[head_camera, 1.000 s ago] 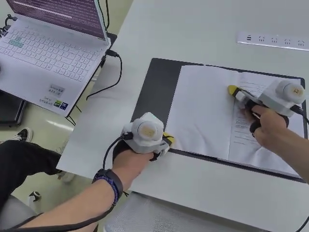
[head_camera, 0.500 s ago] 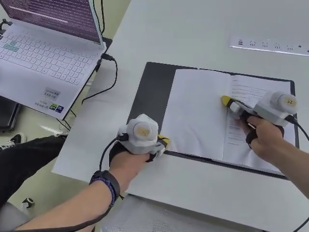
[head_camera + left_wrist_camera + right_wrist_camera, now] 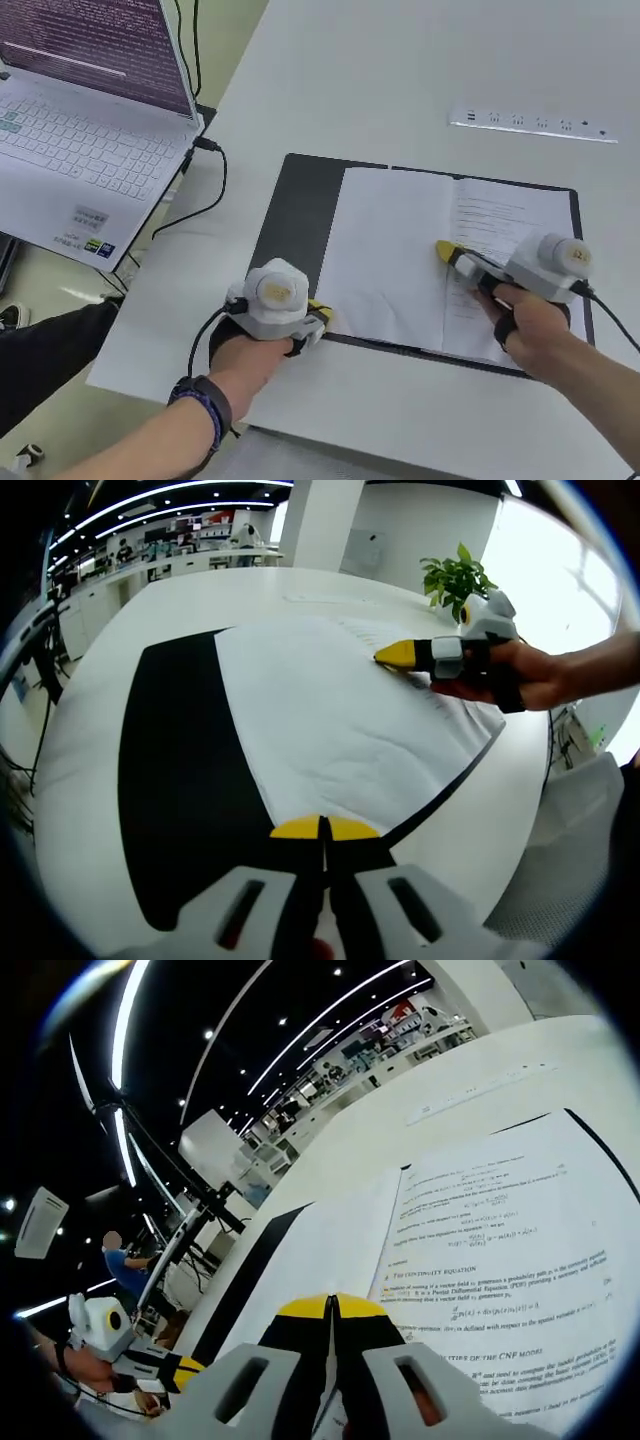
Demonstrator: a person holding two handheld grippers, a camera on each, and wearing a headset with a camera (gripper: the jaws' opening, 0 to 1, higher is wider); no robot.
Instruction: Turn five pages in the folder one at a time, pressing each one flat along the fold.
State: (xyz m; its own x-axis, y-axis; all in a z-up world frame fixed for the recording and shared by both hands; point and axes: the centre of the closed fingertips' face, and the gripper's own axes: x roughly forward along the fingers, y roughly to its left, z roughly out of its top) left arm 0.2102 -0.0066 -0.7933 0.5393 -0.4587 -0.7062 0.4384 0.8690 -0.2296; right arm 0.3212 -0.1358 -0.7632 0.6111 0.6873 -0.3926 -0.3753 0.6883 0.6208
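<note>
An open black folder lies on the white table, a blank turned page on its left half and a printed page on its right. My right gripper is shut, its yellow tips resting on the fold between the pages; in the right gripper view the tips meet over the printed page. My left gripper is shut at the folder's near edge, by the blank page's corner; its tips sit on the black cover. The right gripper also appears there.
An open laptop sits at the left table edge with a black cable running toward the folder. A white power strip lies at the far side. The table's near edge runs just below the folder.
The view has shifted, so everything sits lower and further left in the picture. My right gripper has slid slightly down the fold toward me. The left gripper stays at the folder's near edge.
</note>
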